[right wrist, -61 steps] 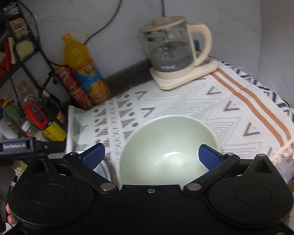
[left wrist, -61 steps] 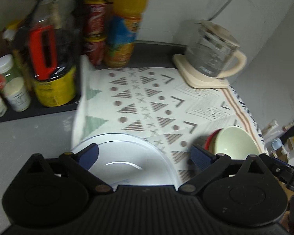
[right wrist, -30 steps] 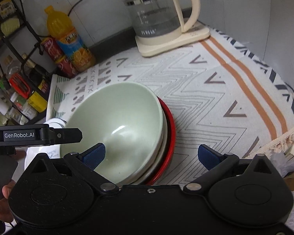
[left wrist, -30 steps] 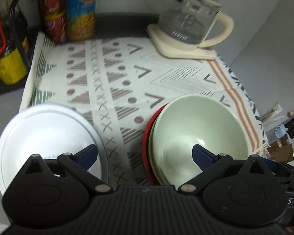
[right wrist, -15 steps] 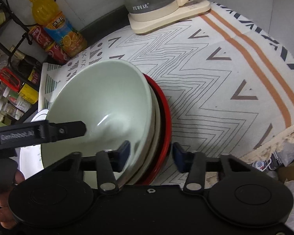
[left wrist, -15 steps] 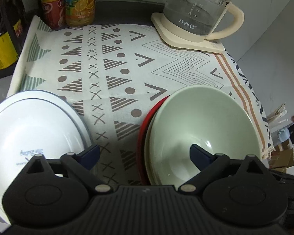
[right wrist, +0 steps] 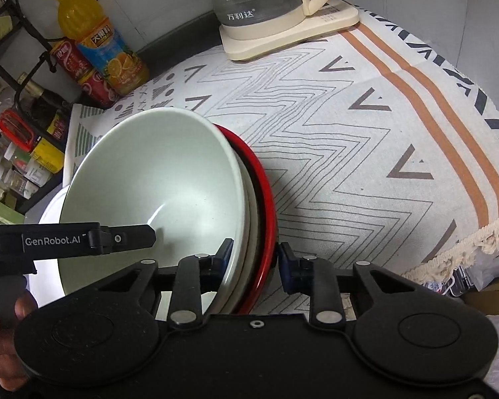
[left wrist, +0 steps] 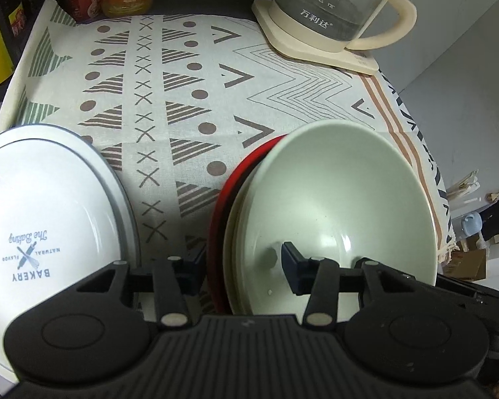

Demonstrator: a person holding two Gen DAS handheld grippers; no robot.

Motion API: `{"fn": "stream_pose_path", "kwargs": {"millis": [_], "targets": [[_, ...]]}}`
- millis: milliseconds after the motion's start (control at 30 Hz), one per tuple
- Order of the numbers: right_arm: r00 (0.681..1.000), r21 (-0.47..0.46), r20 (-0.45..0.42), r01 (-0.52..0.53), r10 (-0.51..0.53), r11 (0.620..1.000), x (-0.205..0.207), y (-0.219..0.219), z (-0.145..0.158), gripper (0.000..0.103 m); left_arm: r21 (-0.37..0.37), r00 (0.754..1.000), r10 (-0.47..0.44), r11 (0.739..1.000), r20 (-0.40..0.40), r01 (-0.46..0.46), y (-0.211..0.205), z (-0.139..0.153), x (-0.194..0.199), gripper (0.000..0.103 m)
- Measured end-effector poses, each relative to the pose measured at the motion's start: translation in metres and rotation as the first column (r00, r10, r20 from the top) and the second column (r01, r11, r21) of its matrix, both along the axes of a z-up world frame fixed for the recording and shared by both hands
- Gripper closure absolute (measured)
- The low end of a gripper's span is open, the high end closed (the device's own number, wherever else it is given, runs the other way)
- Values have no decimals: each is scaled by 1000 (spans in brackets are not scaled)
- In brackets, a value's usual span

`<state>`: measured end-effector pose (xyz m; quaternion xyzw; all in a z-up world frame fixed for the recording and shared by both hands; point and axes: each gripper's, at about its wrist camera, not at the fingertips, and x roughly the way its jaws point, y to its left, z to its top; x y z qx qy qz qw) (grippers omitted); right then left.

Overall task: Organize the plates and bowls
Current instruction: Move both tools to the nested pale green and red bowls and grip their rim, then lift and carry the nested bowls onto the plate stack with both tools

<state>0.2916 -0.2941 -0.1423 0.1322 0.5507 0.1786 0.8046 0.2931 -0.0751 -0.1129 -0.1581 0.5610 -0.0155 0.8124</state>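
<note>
A pale green bowl [left wrist: 342, 199] sits nested in a cream bowl and a red bowl [left wrist: 239, 173] on the patterned cloth. My left gripper [left wrist: 243, 267] is shut on the near-left rim of this stack, one finger inside the green bowl, one outside the red. My right gripper [right wrist: 254, 259] is shut on the stack's near-right rim [right wrist: 262, 232], with the green bowl [right wrist: 156, 183] to its left. A white plate [left wrist: 46, 219] printed BAKERY lies left of the stack; it also shows in the right wrist view [right wrist: 50, 212].
A glass kettle [left wrist: 332, 3] on a cream base stands at the back right. A juice bottle [right wrist: 99, 46] and red cans [right wrist: 73, 63] stand at the back left by a rack of jars [right wrist: 20, 146]. The cloth's fringed edge [right wrist: 482, 232] hangs off the table's right side.
Both grippers came down to the bowl stack. The right gripper closed on its rim half a second ago, and the left gripper has now closed on the opposite rim.
</note>
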Motion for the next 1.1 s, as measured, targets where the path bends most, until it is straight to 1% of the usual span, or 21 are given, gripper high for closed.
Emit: {"fn": "stream_pose_path", "kwargs": {"millis": [300, 467, 567, 667, 767, 900, 1100], "targets": [[998, 25, 56, 2, -3, 1000, 3, 3, 23, 77, 2, 998, 10, 1000, 60, -10, 9, 25, -4, 57], [996, 23, 93, -2, 0, 1000, 6, 9, 42, 77, -19, 994, 30, 999, 110, -28, 18, 44, -5, 57], [993, 40, 115, -4, -1, 999, 9, 13, 51, 77, -24, 991, 37, 999, 131, -34, 23, 54, -6, 57], [991, 46, 134, -20, 13, 999, 11, 21, 58, 77, -15, 988, 46, 999, 148, -44, 28, 62, -9, 57], [992, 72, 125, -32, 23, 997, 14, 28, 61, 77, -13, 984, 70, 998, 161, -68, 37, 68, -14, 57], [990, 94, 134, -56, 43, 994, 16, 40, 66, 77, -11, 979, 101, 995, 175, -101, 50, 75, -21, 57], [982, 105, 162, -114, 96, 988, 21, 61, 75, 77, -5, 970, 150, 988, 191, -151, 68, 84, -29, 57]]}}
